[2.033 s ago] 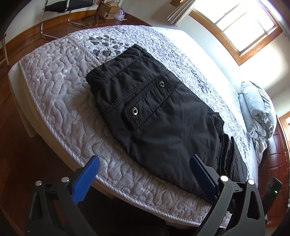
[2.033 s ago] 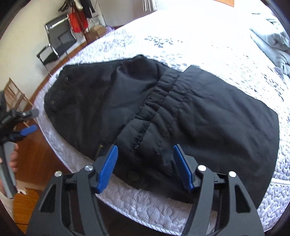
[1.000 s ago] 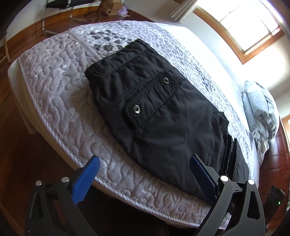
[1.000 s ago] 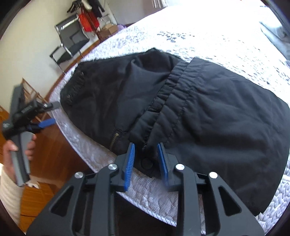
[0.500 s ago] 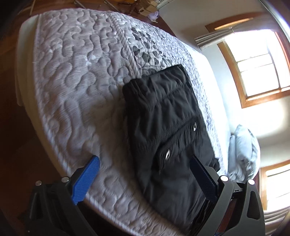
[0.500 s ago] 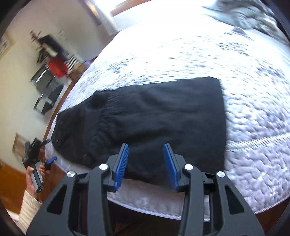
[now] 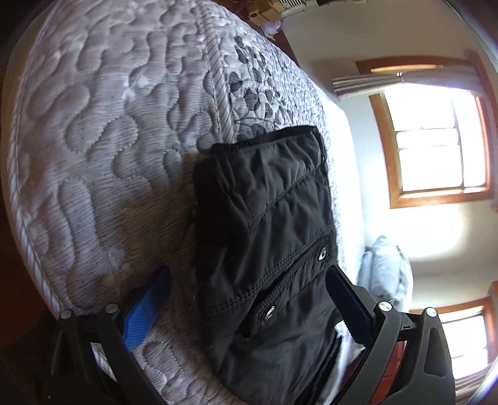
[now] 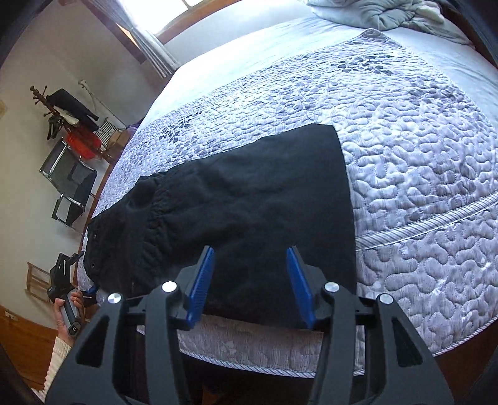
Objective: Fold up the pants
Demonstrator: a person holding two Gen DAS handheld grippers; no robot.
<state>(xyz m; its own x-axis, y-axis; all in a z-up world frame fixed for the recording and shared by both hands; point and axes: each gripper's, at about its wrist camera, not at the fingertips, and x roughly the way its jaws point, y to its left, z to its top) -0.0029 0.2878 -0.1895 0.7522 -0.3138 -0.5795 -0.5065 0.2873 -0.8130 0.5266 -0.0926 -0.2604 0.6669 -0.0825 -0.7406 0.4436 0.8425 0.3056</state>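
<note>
Lying folded on the quilted bedspread (image 8: pixel 420 174), the black pants (image 8: pixel 249 199) are being kept close to the near edge of the bed, their near hem running almost along the corded border. The right gripper (image 8: pixel 250 282) is being held above that hem; its jaws have just been opening, and nothing is being pinched between the blue pads. The left gripper (image 7: pixel 246 299) is being held spread wide at the waistband end, one finger (image 7: pixel 146 308) over bare quilt, the other over the snap pocket, with no cloth being pressed. Wide bare quilt is being left free beyond the pants' far and right edges. A heap of pale bedding (image 8: pixel 379 12) is lying well apart.
</note>
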